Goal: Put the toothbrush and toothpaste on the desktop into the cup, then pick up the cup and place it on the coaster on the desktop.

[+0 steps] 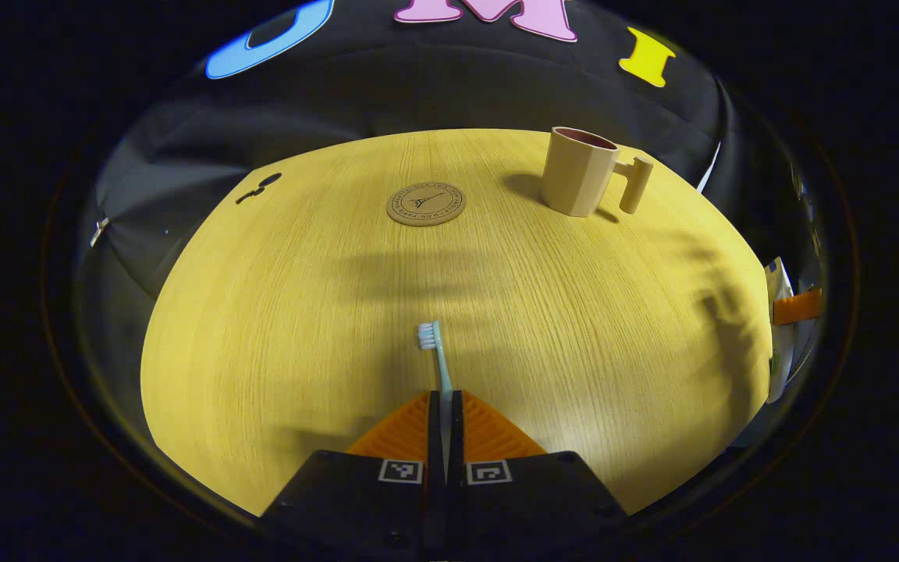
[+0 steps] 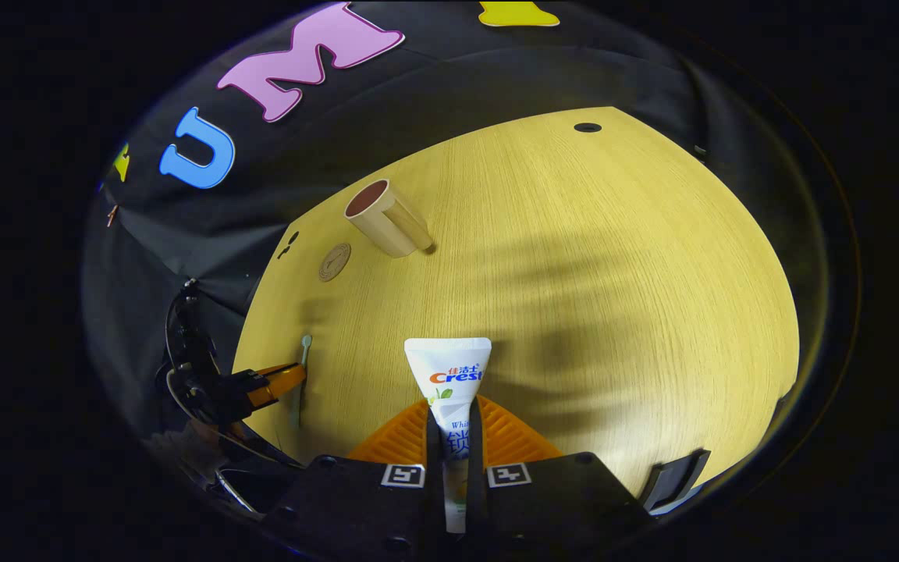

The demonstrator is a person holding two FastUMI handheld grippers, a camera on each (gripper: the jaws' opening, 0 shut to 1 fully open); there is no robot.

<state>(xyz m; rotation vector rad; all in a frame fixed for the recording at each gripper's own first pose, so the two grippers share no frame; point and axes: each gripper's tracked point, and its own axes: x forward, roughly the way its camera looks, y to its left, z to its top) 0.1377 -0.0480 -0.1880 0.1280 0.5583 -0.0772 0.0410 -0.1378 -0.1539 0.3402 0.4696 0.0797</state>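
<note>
Both tools are loaded, and the cup [image 1: 580,173] is the landmark for what comes next. In the left gripper view, the left tool [image 1: 445,406] is clenched on the handle of the toothbrush [image 1: 435,355], whose long axis runs straight forward out of the fingers, bristle head leading, low over the table [image 1: 278,328]. From that tool the cup stands upright well ahead and off to the right, near the table's far edge, its open mouth up and its handle on the side away from the coaster [image 1: 425,204]. The coaster lies flat just to the cup's left, apart from it and bare.

In the right gripper view, the right tool [image 2: 453,417] is clenched on the toothpaste [image 2: 449,375], the tube's flat crimped end pointing forward and its long axis in line with the fingers. From here the cup [image 2: 383,217] sits ahead and a little to the left, with the coaster [image 2: 334,261] beyond it on the left. The left tool [image 2: 282,378] appears at the table's left edge, with the toothbrush [image 2: 301,375] at its fingers.

Neither item is in the cup yet. Judging by these views, the right tool looks the nearer to the cup. Either item would have to be tipped from lying forward to pointing down over the cup's mouth.
</note>
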